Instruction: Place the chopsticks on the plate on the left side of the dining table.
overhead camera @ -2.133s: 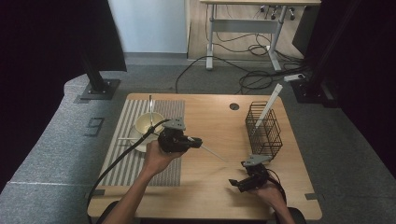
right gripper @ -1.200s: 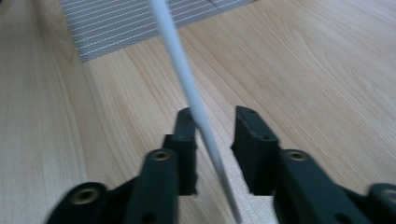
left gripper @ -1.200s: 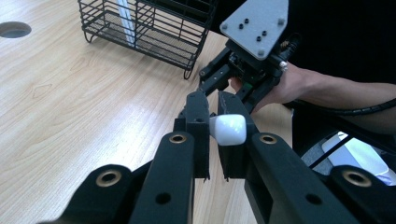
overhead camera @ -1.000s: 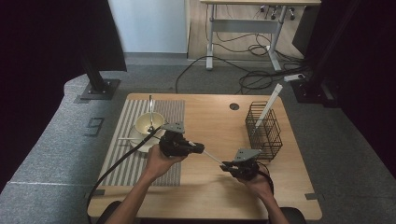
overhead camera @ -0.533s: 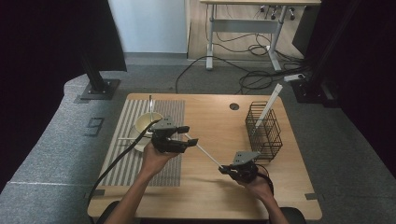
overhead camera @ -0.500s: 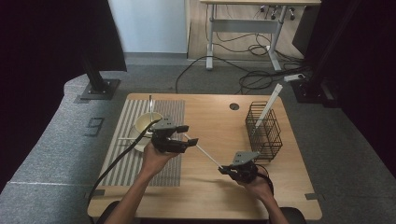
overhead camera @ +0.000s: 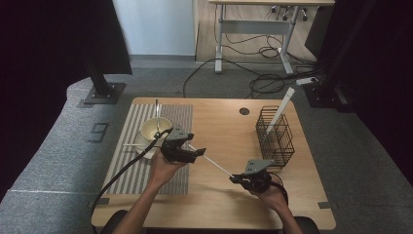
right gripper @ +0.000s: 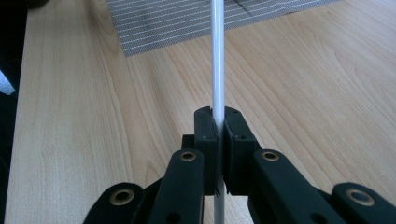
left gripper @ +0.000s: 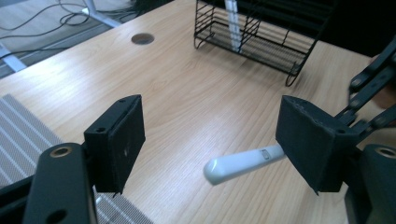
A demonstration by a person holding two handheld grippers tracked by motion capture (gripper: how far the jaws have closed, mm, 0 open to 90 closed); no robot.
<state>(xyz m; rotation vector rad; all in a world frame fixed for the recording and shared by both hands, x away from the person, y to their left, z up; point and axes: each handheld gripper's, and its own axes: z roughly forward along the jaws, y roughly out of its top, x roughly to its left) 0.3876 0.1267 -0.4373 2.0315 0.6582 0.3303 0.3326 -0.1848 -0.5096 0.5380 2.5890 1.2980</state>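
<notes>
A long white utensil [overhead camera: 214, 165] hangs level over the wooden table [overhead camera: 219, 122], between my two grippers. My right gripper [overhead camera: 236, 179] is shut on its thin shaft; in the right gripper view the pads [right gripper: 208, 128] clamp the white shaft [right gripper: 217, 56]. My left gripper [overhead camera: 199, 153] is open and its jaws have just been opening. The utensil's rounded handle end [left gripper: 238, 163] floats between the left gripper's [left gripper: 215, 140] wide pads, and neither pad presses on it.
A cream bowl [overhead camera: 156, 127] with a utensil in it sits on a striped mat [overhead camera: 180, 114] at the left. At the right a black wire basket [overhead camera: 275, 136] holds another white utensil [overhead camera: 282, 105]. The basket [left gripper: 252, 32] lies ahead of the left gripper.
The right hand came in to the utensil's near end and clamped it. The left gripper's jaws then spread and let go of the handle, and that hand shifted slightly back.
</notes>
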